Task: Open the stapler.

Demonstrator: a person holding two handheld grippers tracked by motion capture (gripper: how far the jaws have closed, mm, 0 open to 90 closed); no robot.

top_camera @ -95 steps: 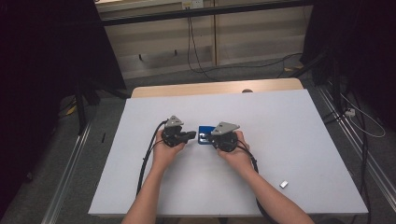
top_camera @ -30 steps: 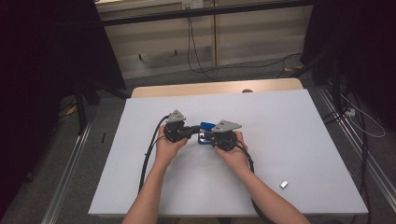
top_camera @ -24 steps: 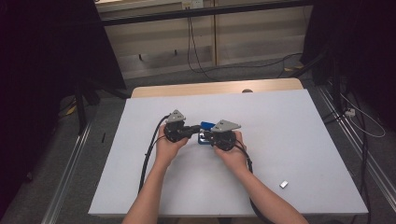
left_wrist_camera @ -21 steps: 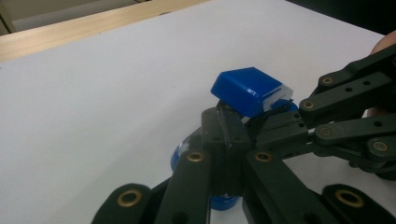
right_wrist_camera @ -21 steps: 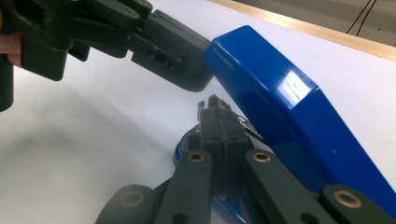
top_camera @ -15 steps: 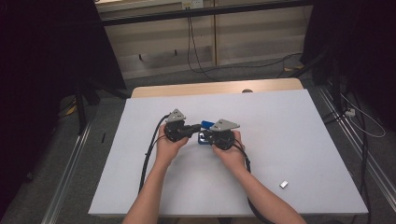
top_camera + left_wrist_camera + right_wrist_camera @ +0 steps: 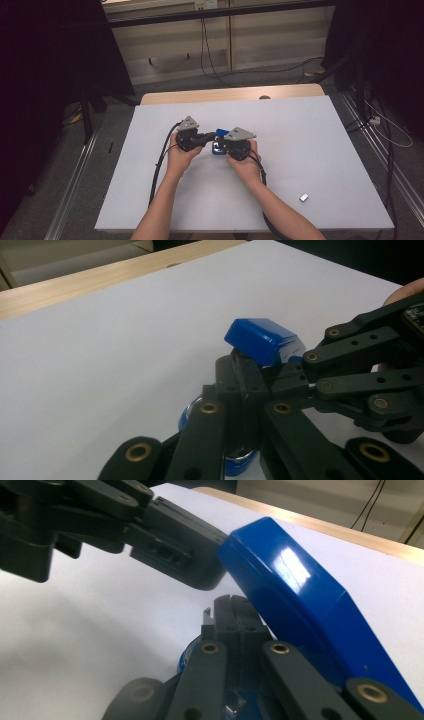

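Blue box (image 7: 218,142): small, glossy blue plastic, hinged lid (image 7: 262,340) raised and tilted, rounded corners, silvery rim at base. No brand, label or writing readable. Box near bench (image 7: 320,130) middle, slightly toward far edge, well apart from all corners. Left claw (image 7: 210,137) closed, jaws pinched together at lid's lower edge. Right claw (image 7: 220,146) closed, jaws together at box base under lid. Small silver object (image 7: 303,197) lies near bench's near right corner.
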